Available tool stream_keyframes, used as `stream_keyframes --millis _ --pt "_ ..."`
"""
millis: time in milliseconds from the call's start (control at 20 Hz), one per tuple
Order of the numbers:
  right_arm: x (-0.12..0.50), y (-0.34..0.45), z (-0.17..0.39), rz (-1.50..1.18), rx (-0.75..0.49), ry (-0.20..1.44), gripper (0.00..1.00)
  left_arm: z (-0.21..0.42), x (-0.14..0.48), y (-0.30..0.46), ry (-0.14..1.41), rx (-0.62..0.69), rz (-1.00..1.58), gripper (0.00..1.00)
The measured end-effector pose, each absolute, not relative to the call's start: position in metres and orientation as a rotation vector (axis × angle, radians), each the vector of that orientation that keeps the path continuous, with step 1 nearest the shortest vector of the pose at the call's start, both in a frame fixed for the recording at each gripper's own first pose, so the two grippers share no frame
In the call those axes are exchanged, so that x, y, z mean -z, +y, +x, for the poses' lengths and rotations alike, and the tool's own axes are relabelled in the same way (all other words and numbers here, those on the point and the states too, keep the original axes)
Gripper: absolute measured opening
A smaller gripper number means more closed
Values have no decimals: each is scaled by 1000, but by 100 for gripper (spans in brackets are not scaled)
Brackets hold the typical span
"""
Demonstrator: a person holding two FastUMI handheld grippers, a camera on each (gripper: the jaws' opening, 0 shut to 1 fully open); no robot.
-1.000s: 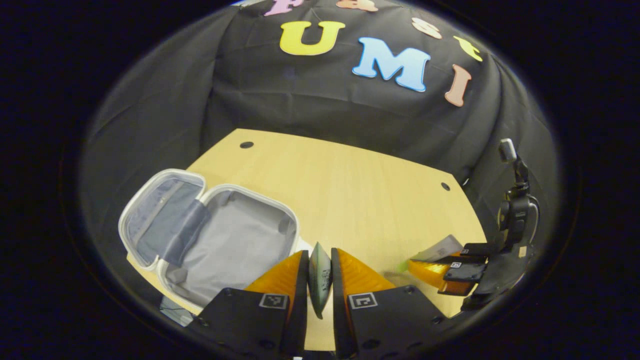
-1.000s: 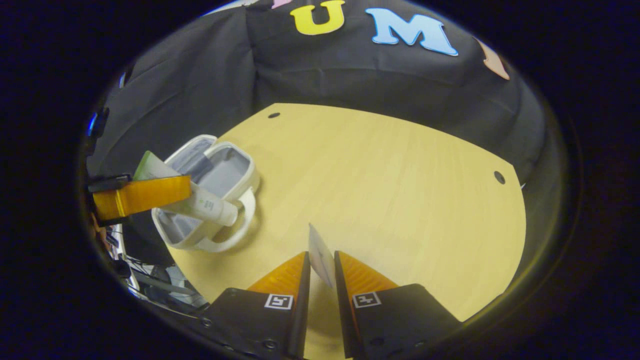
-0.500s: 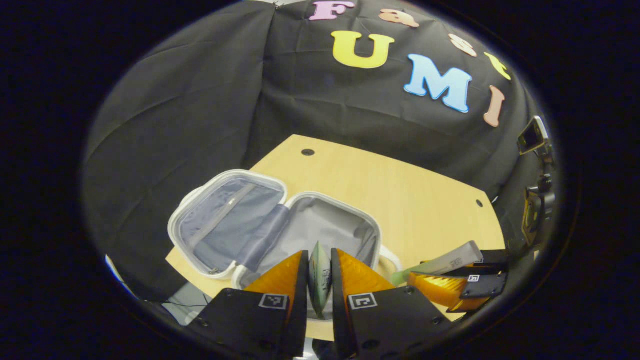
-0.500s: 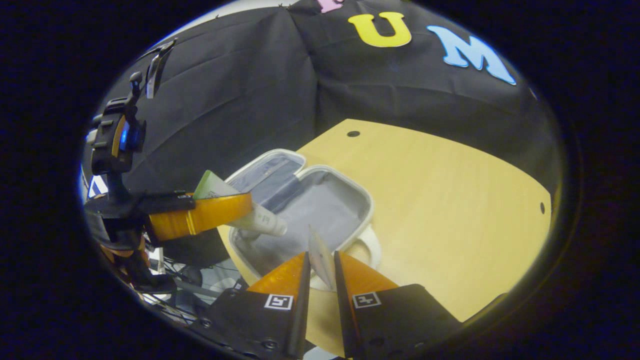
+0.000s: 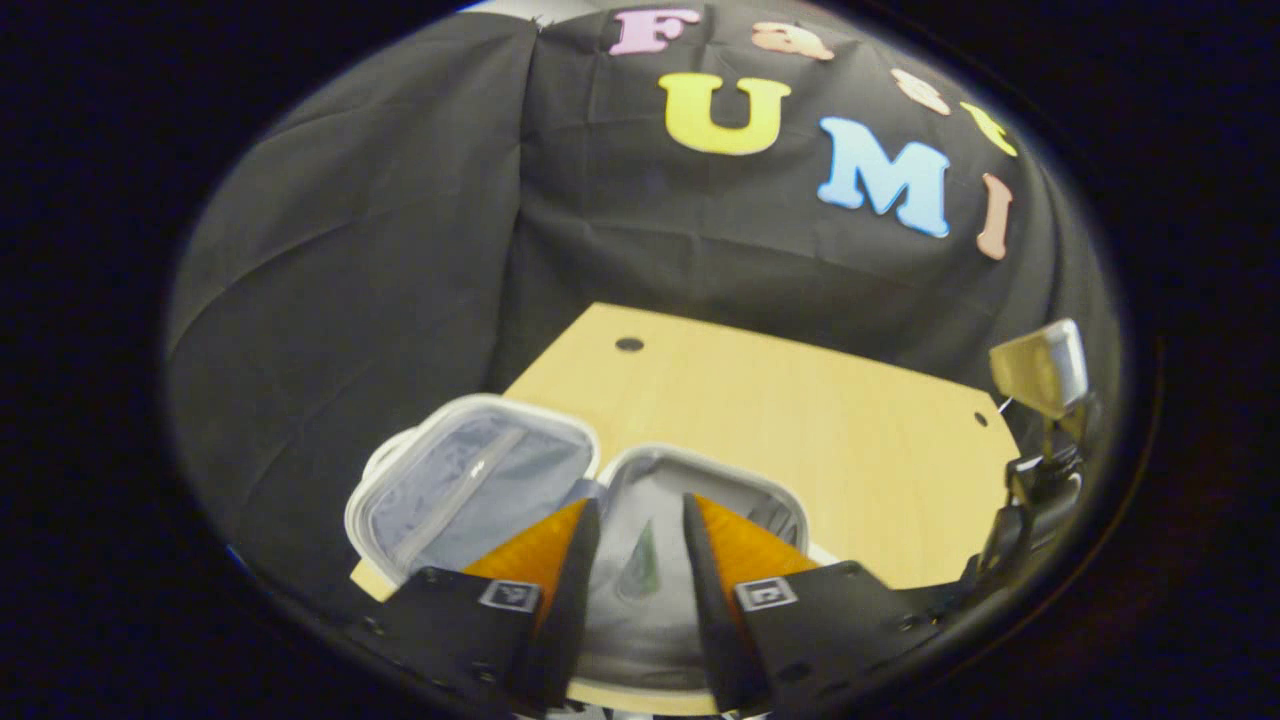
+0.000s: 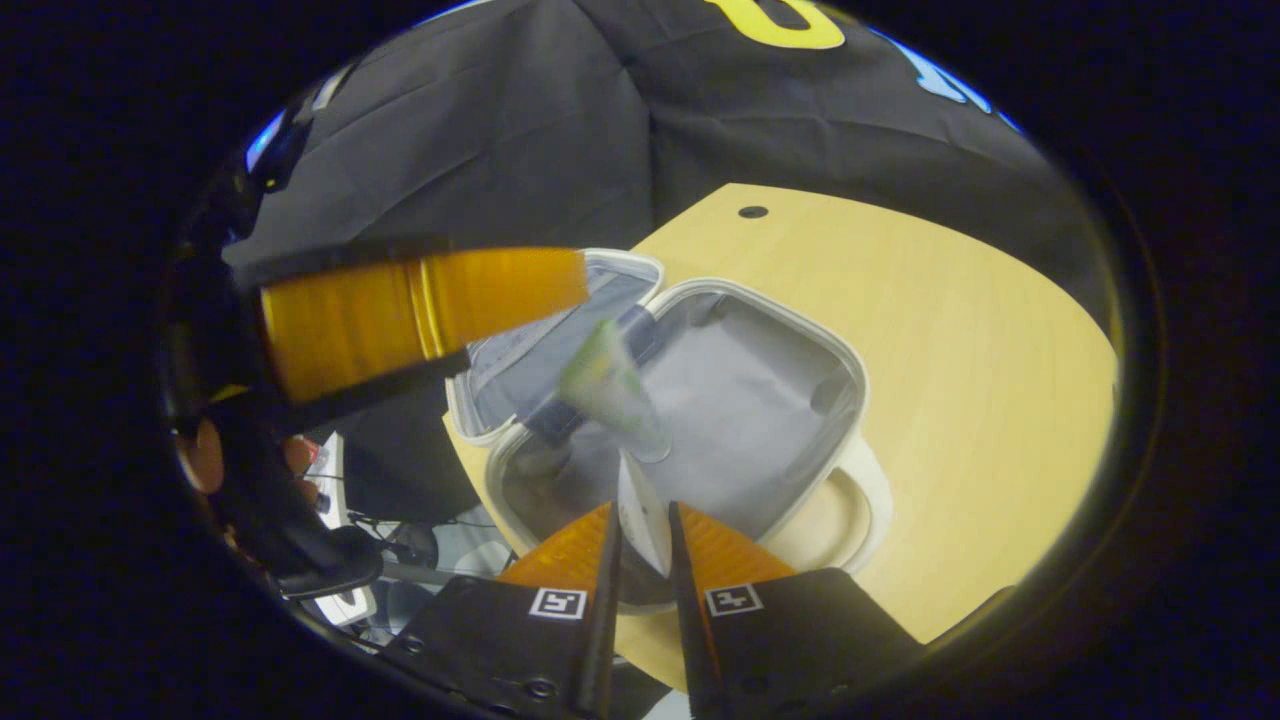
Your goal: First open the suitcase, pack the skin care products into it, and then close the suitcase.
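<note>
In the left gripper view, our left gripper (image 5: pixel 635 530) had spread its jaws and released the green-and-white skin care tube (image 6: pixel 605 385), blurred over the grey lining of the open white hard-shell suitcase (image 6: pixel 845 365); half a second earlier it was clamped. Our right gripper (image 6: pixel 640 525) stayed clenched on a thin white sachet (image 6: pixel 638 505). Farther off, the pale wooden table (image 5: pixel 800 400).

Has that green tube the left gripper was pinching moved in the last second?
Yes. The left gripper has opened and the green tube has dropped out, now blurred over the open suitcase.
</note>
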State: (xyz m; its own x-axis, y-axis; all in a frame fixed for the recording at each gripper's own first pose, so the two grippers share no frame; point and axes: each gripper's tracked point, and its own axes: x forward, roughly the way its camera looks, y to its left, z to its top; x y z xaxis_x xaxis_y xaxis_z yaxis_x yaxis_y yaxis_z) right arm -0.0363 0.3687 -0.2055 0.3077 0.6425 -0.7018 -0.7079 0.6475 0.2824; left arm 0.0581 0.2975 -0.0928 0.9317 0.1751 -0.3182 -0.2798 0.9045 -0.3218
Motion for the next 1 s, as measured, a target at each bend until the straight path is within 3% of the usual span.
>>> stream_keyframes --millis 100,300,500,1000 --pt "207 367 -30 -72 -870 894 28 47 100 297 268 -254 -352 99" --pt "208 369 -14 -42 -814 891 29 23 123 298 290 -263 -429 98" --pt "204 370 -1 -23 -761 873 95 13 124 317 284 -296 -436 98" --pt "200 356 -3 -68 -764 835 96 1 125 374 290 -394 -468 97"
